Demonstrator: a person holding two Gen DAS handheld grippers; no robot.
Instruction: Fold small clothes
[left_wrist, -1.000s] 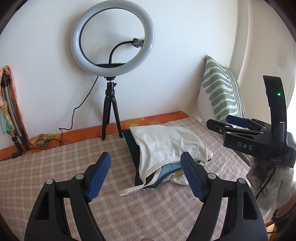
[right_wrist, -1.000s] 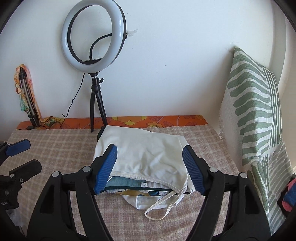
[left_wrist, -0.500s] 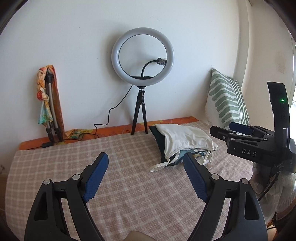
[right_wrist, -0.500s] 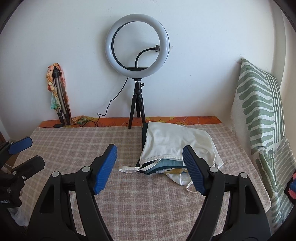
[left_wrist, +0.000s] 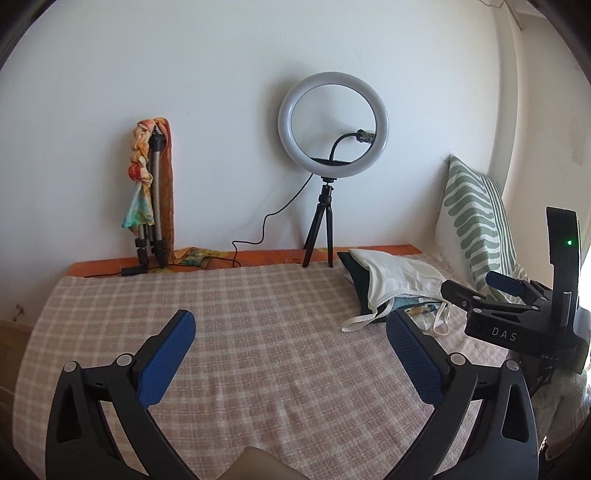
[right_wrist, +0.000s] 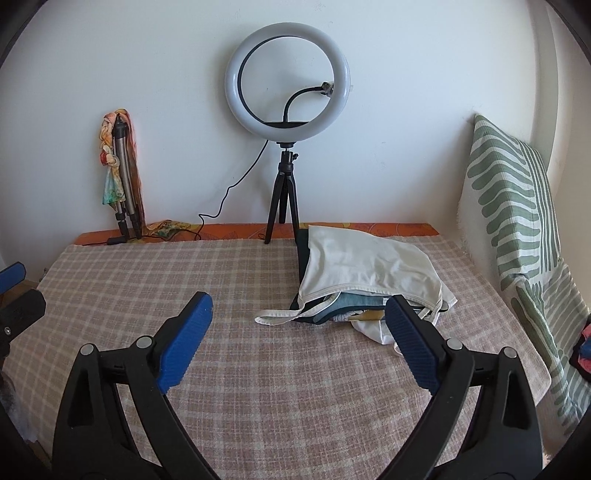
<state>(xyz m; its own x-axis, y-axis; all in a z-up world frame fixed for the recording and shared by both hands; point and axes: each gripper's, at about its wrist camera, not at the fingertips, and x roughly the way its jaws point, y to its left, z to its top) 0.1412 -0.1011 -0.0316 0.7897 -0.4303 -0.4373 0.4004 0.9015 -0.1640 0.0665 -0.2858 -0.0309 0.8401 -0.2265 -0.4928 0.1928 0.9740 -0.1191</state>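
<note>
A stack of folded small clothes with a white garment on top lies at the back right of the checked cloth-covered table; it also shows in the left wrist view. A white strap trails from its front. My left gripper is open and empty, well in front and left of the stack. My right gripper is open and empty, held above the table in front of the stack; it shows from the side in the left wrist view.
A ring light on a tripod stands against the back wall with its cable. A folded tripod wrapped in a colourful cloth leans at the back left. A green-striped pillow stands along the right edge.
Both grippers have pulled back and away from the clothes stack, which now looks smaller and farther off. Both stay open and empty.
</note>
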